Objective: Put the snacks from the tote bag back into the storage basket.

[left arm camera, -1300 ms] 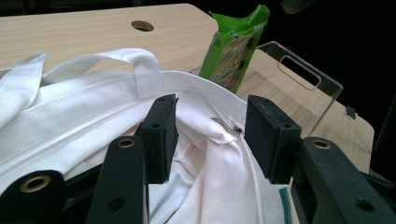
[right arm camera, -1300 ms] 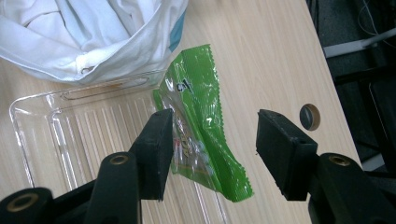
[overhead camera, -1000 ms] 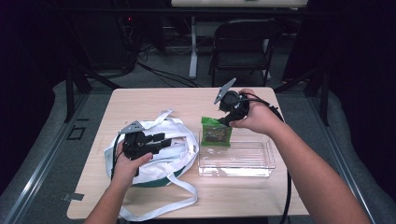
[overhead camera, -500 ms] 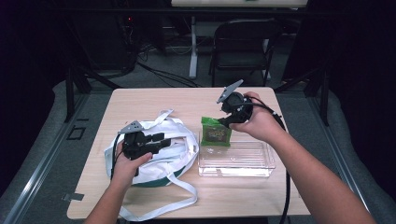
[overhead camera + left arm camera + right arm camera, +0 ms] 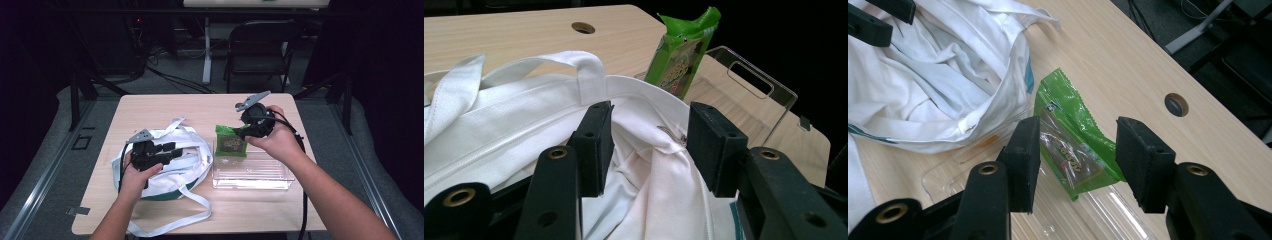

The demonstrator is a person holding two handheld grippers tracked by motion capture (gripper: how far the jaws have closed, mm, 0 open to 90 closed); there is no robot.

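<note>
Green snack packet (image 5: 230,142) leans in clear tray (image 5: 252,179) beside white bag (image 5: 165,165).

bag (image 5: 165,165) left of tray (image 5: 252,172), packet (image 5: 230,142) in tray

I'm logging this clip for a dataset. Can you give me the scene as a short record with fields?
setting: wooden table, chair behind it
bag: white cloth bag with long straps, lying at the table's left
packet: green snack packet, leaning at the far left end of the clear tray
left hand-held gripper: open, jaws around the bag's rim
right hand-held gripper: open, jaws either side of the packet, grip not yet closed
</note>
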